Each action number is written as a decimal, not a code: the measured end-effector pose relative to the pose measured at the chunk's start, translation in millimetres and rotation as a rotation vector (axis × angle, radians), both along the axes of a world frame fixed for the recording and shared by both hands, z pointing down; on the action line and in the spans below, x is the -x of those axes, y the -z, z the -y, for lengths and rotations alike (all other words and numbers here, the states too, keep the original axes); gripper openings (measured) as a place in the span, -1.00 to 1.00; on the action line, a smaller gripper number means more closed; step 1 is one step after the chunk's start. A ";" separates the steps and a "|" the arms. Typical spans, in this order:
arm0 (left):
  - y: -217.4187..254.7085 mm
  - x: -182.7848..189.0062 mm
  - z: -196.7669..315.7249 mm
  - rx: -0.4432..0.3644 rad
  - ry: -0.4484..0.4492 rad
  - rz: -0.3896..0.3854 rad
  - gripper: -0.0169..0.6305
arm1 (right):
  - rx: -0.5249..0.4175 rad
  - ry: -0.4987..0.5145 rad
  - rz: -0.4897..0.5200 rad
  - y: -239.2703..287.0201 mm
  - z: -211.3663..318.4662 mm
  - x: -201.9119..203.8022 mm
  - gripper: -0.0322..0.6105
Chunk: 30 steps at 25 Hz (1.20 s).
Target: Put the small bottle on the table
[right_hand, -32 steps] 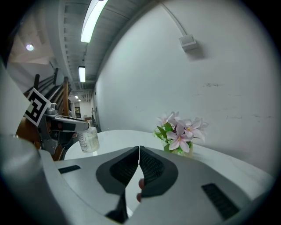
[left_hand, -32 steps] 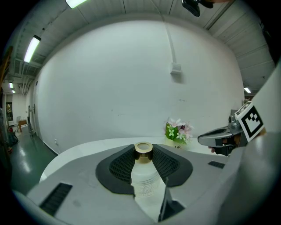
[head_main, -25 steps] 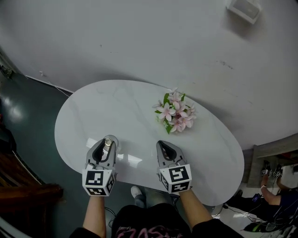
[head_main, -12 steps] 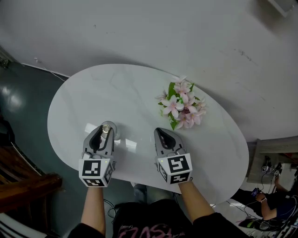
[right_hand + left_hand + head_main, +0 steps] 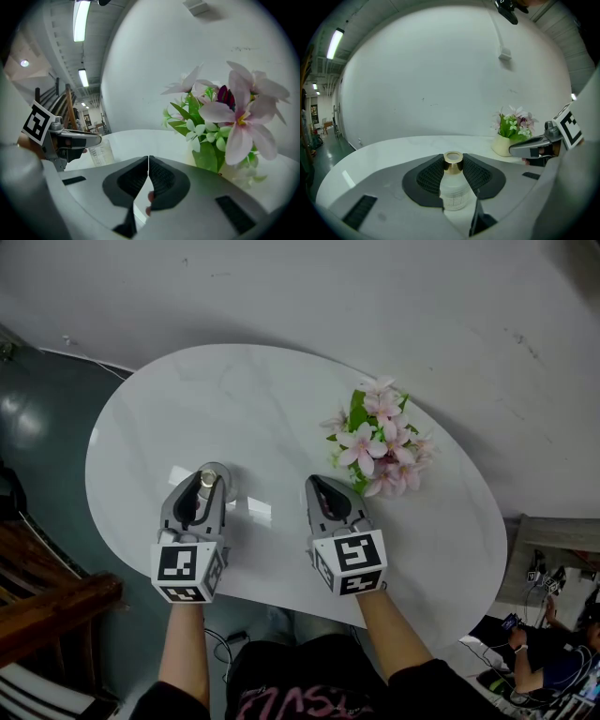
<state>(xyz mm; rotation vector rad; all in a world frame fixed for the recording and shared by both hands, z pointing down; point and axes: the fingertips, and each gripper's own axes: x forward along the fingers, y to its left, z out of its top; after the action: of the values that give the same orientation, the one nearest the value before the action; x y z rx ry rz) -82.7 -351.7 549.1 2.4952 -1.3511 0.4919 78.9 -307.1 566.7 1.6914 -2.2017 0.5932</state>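
A small clear bottle (image 5: 453, 187) with a gold collar (image 5: 453, 162) stands upright between the black pads of my left gripper (image 5: 453, 177), which is shut on it. In the head view the bottle (image 5: 207, 480) shows at the tip of the left gripper (image 5: 201, 491), over the near left part of the white oval table (image 5: 253, 418). Whether its base touches the tabletop I cannot tell. My right gripper (image 5: 322, 493) hovers beside it to the right, shut, its tips touching with nothing between them (image 5: 147, 166). The right gripper view also shows the bottle (image 5: 101, 151) at left.
A pot of pink and white flowers (image 5: 380, 437) stands on the table's right part, just beyond the right gripper. A white wall (image 5: 328, 296) runs behind the table. Dark floor (image 5: 37, 418) lies at the left, and wooden furniture (image 5: 47, 606) at the lower left.
Both grippers have come down and moved over the table with the bottle still in the left one; the flowers and the table's far edge have shifted in the head view.
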 end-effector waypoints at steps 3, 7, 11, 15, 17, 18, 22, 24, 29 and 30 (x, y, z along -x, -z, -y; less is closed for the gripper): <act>-2.5 -0.4 5.6 0.002 0.003 0.001 -0.55 | 0.003 0.002 0.006 -2.9 7.2 1.2 -0.69; -5.9 -1.1 13.6 0.005 0.004 0.005 -0.55 | 0.012 0.003 0.009 -6.9 15.2 1.5 -0.69; -6.0 -3.2 23.0 -0.001 0.005 -0.002 -0.55 | 0.019 0.008 0.011 -11.8 23.4 1.1 -0.69; -6.9 -3.4 27.8 -0.004 0.014 -0.007 -0.55 | 0.022 0.012 0.016 -14.8 27.9 2.4 -0.69; -6.9 -4.4 28.6 -0.011 0.010 -0.008 -0.55 | 0.024 0.013 0.015 -16.2 29.2 3.0 -0.69; -6.7 -4.7 29.1 -0.014 0.009 -0.012 -0.55 | 0.025 0.013 0.016 -16.2 29.7 3.4 -0.69; -8.1 -5.6 28.4 -0.019 0.005 -0.007 -0.55 | 0.019 0.016 0.015 -14.2 31.9 5.2 -0.69; -9.1 -7.3 26.4 -0.026 -0.009 0.008 -0.55 | 0.016 0.019 0.015 -13.6 32.3 6.0 -0.69; -9.1 -8.5 25.9 -0.033 -0.013 0.000 -0.55 | 0.015 0.017 0.009 -13.6 32.0 4.5 -0.69; -9.2 -8.6 26.0 -0.031 -0.013 -0.002 -0.55 | 0.015 0.016 0.009 -13.5 31.9 4.2 -0.69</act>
<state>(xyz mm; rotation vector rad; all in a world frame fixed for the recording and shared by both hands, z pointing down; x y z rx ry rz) -74.2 -377.7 558.3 2.5306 -1.3528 0.4747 74.7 -339.0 580.2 1.6648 -2.2094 0.6133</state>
